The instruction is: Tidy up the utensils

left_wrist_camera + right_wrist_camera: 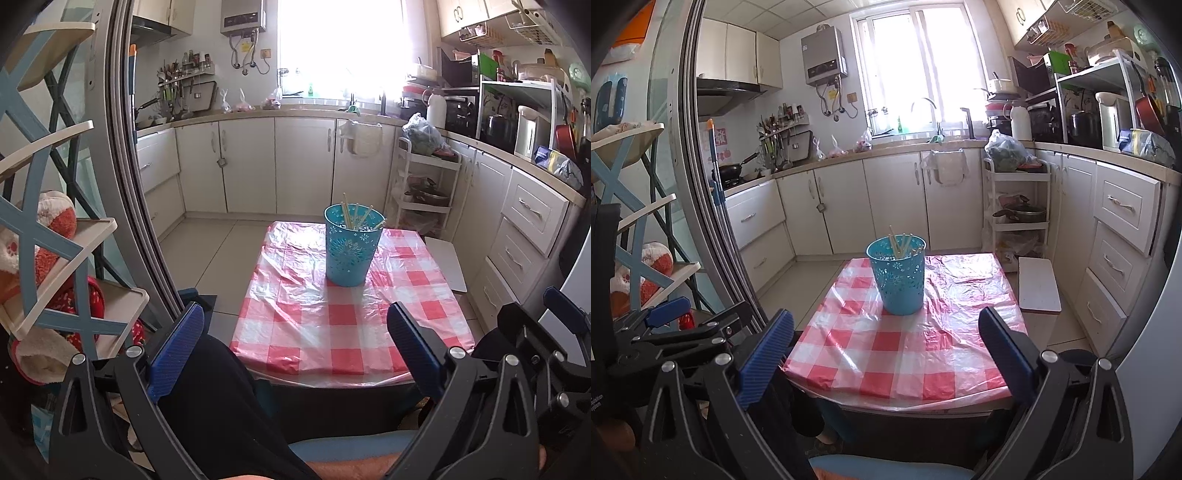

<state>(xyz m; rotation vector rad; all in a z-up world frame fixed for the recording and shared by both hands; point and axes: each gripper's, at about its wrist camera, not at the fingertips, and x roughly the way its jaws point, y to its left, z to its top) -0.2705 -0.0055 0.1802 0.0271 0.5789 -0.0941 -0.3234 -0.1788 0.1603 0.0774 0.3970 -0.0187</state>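
Table (295, 332), covered in a red checked cloth, carries one blue cup (351, 248) near its far edge. Chopsticks (355, 216) stand inside it, tips up. Left gripper (295, 350) and right gripper (886, 350) hang short of the table, jaws spread, nothing held. Recommended: approach level, without tipping the cup.

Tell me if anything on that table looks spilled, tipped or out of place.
Nothing stands out. The blue cup stands upright on the checked tablecloth with the chopsticks inside it; the cloth is only wrinkled.
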